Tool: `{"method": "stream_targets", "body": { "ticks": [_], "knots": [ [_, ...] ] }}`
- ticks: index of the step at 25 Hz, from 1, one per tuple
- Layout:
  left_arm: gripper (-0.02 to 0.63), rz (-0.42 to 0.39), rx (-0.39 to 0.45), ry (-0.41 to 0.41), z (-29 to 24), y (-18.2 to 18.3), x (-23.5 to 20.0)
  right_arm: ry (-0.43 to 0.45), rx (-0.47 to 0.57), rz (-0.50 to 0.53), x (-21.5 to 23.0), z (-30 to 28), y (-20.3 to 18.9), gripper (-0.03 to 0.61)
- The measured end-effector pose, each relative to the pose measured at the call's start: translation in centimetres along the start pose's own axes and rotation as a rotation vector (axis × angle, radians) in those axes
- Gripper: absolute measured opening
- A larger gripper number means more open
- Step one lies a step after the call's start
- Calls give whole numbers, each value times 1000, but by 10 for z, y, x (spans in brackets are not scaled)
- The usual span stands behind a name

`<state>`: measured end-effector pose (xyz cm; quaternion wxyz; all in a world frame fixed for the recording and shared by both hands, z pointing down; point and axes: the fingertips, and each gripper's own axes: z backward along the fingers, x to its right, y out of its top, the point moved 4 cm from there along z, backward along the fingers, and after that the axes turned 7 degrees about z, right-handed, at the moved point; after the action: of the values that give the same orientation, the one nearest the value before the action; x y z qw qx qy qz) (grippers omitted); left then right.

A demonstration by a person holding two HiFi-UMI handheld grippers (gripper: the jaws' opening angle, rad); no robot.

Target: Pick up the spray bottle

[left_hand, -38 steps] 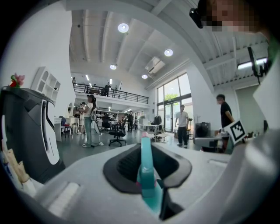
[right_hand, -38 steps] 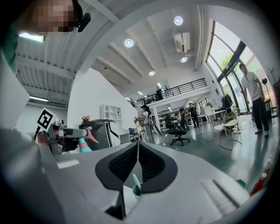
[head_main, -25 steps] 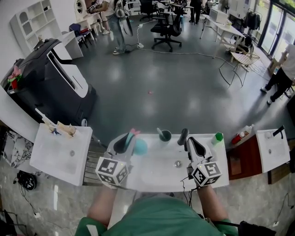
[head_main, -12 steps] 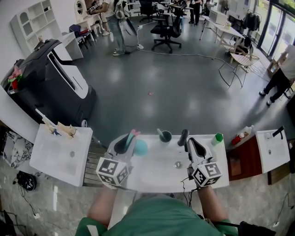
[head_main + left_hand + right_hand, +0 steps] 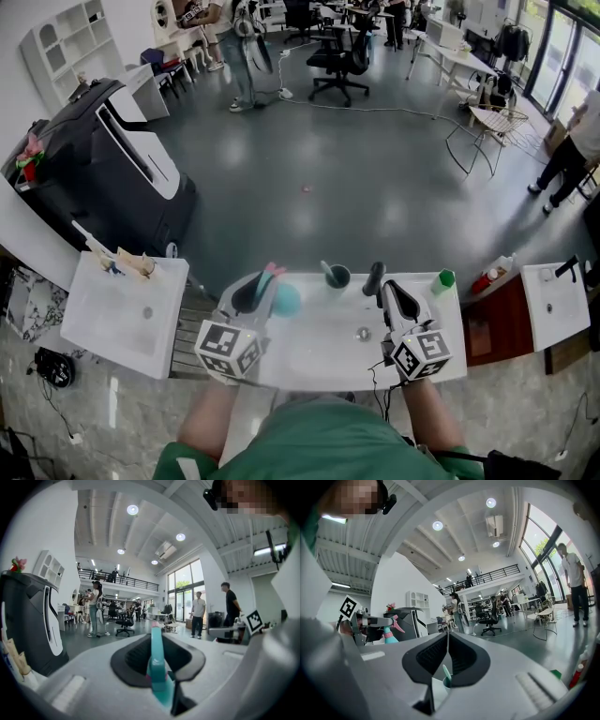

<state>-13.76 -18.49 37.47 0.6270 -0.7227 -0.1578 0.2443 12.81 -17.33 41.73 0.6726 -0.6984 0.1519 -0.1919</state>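
Note:
The spray bottle (image 5: 284, 299) is teal with a pink trigger. It sits at the back left of the white sink (image 5: 319, 354), held level in my left gripper (image 5: 261, 286). In the left gripper view the jaws of the left gripper (image 5: 154, 639) are shut on the bottle's (image 5: 158, 673) teal neck. My right gripper (image 5: 387, 289) hovers over the sink's right side, shut and empty. In the right gripper view the right gripper (image 5: 447, 638) has its tips meeting, and the bottle (image 5: 389, 633) shows far left.
A cup with a toothbrush (image 5: 335, 275) and a black tap (image 5: 373, 277) stand at the sink's back edge. A green-capped bottle (image 5: 441, 281) and a red one (image 5: 483, 279) stand to the right. Other white basins (image 5: 122, 314) (image 5: 553, 302) flank the sink. People stand far off.

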Motion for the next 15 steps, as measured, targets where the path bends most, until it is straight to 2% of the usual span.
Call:
{"method": "stream_targets", "body": {
  "ticks": [15],
  "knots": [
    [63,3,1,-4,0,1,-2,1,-4,3,-3,-1,0,11]
  ]
}}
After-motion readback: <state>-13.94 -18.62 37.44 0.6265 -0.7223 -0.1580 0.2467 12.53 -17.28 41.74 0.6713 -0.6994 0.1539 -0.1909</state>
